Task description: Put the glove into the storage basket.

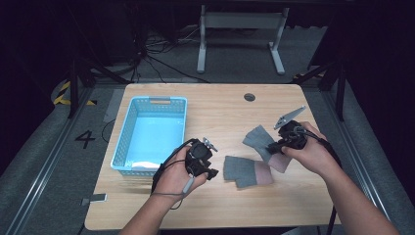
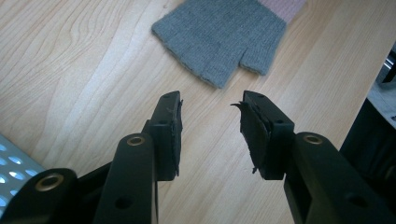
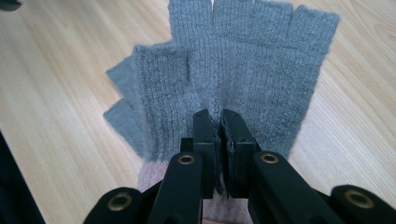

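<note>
1. Two grey fingerless gloves with pink cuffs lie on the worktop (image 1: 220,105) – the right glove (image 1: 264,142) at 3 o'clock, pinched by the clenched right tool (image 3: 219,122).
2. The left glove (image 1: 244,171) lies flat near centre; the left tool (image 2: 210,109) is released just beside it.
3. A blue basket (image 1: 127,125) stands at 9 o'clock – bare wood beyond.

Left gripper (image 2: 210,121) jaws apart, nothing between them, over the wooden table (image 2: 70,70). Grey fingerless glove (image 2: 219,32) lies flat just beyond the jaw tips, not touching them

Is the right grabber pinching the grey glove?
Touching. In the right gripper view the right gripper has its fingers shut together on the knit of the grey glove, which bunches between them.
</note>
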`<control>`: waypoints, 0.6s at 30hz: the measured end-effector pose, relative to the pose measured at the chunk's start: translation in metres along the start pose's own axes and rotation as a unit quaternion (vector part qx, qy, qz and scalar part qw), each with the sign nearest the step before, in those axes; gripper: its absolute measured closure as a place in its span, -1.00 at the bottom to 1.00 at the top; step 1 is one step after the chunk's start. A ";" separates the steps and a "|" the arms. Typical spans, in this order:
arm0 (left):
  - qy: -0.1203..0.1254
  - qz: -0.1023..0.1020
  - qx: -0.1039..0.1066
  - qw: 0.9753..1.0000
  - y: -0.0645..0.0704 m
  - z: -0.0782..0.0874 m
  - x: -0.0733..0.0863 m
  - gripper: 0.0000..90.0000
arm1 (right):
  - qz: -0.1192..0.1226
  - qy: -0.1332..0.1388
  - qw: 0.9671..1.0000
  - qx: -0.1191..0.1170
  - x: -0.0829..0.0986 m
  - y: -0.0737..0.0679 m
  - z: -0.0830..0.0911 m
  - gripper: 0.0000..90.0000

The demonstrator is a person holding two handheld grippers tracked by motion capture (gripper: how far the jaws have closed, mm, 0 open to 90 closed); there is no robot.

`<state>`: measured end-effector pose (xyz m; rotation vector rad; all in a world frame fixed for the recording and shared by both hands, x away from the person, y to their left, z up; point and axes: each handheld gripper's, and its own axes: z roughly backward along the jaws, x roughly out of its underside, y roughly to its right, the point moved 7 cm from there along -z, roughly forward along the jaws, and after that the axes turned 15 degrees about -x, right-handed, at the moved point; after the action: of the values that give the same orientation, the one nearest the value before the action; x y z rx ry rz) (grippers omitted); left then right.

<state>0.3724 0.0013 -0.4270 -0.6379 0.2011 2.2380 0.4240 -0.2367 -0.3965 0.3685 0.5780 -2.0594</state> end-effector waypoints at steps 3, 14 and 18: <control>0.000 0.000 0.000 1.000 0.000 0.000 0.000 0.31 | 0.012 -0.010 1.000 -0.007 0.001 -0.006 -0.003 0.90; -0.004 0.004 -0.005 1.000 -0.002 0.001 0.005 0.31 | 0.050 -0.028 0.998 -0.039 -0.001 -0.021 -0.021 0.90; -0.005 0.007 -0.008 1.000 -0.003 0.002 0.008 0.31 | 0.063 -0.041 0.996 -0.048 -0.001 -0.024 -0.032 0.90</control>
<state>0.3693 0.0087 -0.4291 -0.6352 0.1830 2.2586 0.4052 -0.2077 -0.4164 0.2569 0.5869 -1.9091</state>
